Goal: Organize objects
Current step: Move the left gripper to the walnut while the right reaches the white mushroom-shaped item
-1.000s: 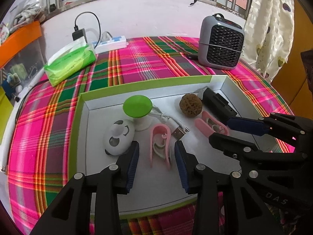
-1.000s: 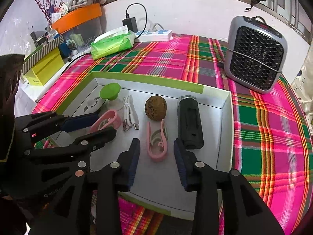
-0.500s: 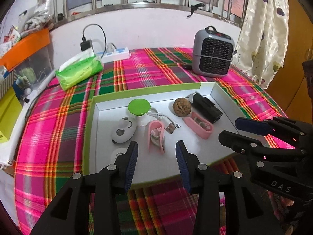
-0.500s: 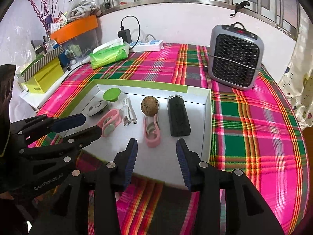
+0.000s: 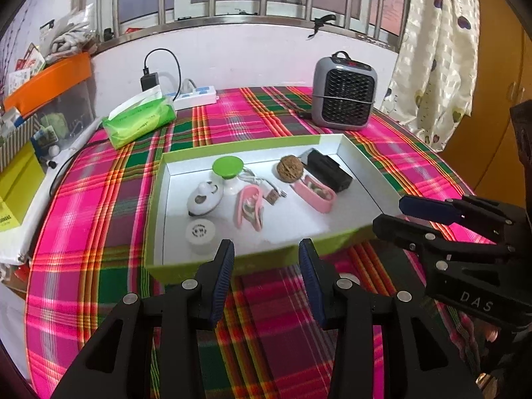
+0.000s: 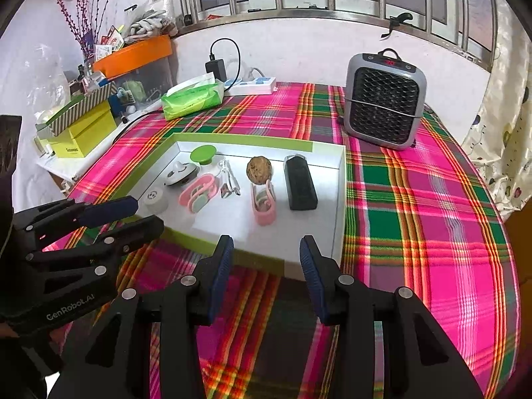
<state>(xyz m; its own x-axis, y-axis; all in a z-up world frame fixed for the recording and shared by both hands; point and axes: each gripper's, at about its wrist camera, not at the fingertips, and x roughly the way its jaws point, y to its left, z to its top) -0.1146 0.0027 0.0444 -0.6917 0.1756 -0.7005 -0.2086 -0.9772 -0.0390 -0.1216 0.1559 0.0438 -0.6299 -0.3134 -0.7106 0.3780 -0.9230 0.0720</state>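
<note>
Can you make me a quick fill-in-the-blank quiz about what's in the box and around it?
1. The walnut lies inside the ____ box.
2. Both pink clips rest in the box; their number is ____.
3. The grey heater stands ____ the box, on the plaid cloth.
4. The left claw holds ____.

Answers: white; two; outside; nothing

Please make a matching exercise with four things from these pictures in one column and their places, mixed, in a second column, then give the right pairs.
1. brown round walnut
2. black rectangular box-shaped device
3. grey square fan heater
4. green soft tissue pack

a. on the cloth beside the white power strip
b. on the cloth behind the tray's right corner
c. in the white tray, nearest its right wall
d. in the tray, left of the black device

Pairs: 1-d, 2-c, 3-b, 4-a
</note>
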